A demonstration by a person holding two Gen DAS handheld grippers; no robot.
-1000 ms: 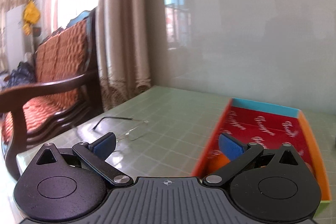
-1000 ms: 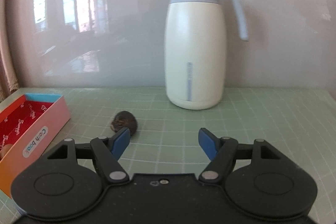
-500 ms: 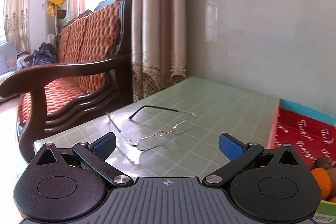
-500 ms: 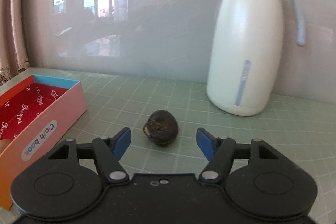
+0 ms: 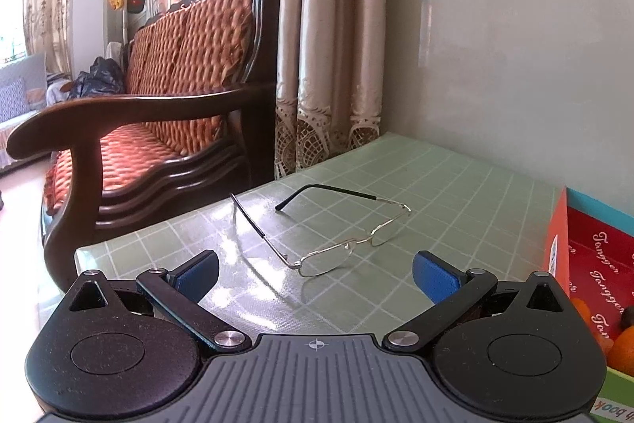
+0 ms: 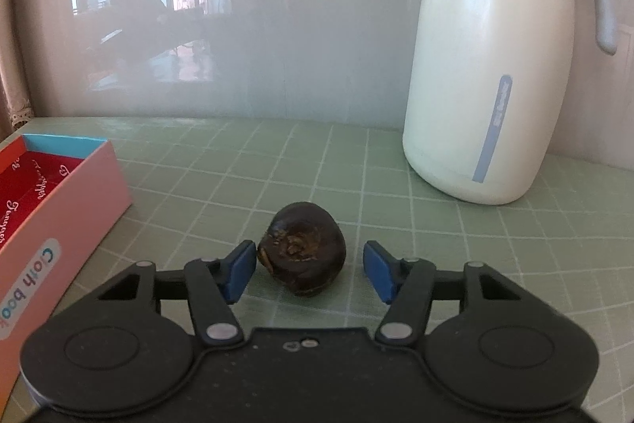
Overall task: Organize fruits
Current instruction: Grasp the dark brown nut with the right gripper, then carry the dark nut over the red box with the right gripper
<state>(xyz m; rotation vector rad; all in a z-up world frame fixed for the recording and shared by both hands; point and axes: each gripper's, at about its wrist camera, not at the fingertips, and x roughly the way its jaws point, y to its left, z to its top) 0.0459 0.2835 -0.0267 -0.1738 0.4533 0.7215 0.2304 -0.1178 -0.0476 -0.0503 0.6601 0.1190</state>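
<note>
A dark brown round fruit (image 6: 303, 253) lies on the green gridded table between the blue pads of my right gripper (image 6: 309, 270). Its jaws are closing: the left pad is at the fruit's side, the right pad still stands off it. The open box (image 6: 67, 201) with a red lining and pink wall sits at the left of that view. In the left wrist view the same box (image 5: 556, 244) is at the right edge with orange fruits (image 5: 622, 349) inside. My left gripper (image 5: 315, 274) hangs open over the table, nothing between its pads.
Wire-framed glasses (image 5: 317, 228) lie unfolded on the table just ahead of the left gripper. A tall cream thermos jug (image 6: 491, 66) stands at the back right by the wall. A wooden sofa (image 5: 158, 113) and a curtain (image 5: 329, 46) flank the table's left edge.
The right gripper came forward and down until the dark fruit sat between its pads, and the pads narrowed. The left gripper swung left, away from the box, bringing the glasses to centre.
</note>
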